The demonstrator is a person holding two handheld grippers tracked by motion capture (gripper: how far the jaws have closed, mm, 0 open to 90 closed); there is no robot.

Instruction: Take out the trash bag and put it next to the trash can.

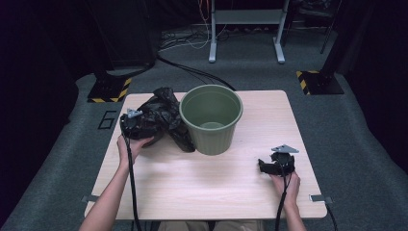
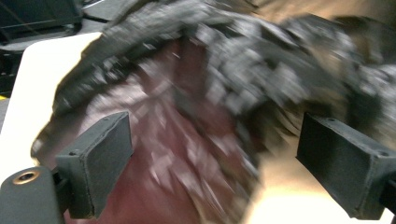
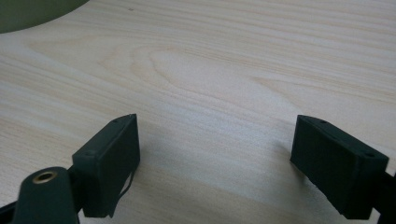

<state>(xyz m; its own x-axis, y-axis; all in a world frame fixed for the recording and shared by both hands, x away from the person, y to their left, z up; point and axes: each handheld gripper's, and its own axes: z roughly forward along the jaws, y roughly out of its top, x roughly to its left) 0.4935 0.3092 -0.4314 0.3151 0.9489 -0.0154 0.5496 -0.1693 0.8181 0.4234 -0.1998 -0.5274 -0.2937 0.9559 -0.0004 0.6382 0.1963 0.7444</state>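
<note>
We see a pale wood tabletop (image 1: 202,178) standing on grey carpet (image 1: 356,139) in a dark room, with a grey metal frame (image 1: 245,29) beyond its far edge; a green bin (image 1: 210,118) stands upright near the middle of the far edge, a crumpled black bag (image 1: 161,115) touching its left side; the left gripper (image 2: 212,163) has its jaws spread around the blurred bag; the right gripper (image 3: 215,163), near the right edge, gapes wide over bare wood
</note>
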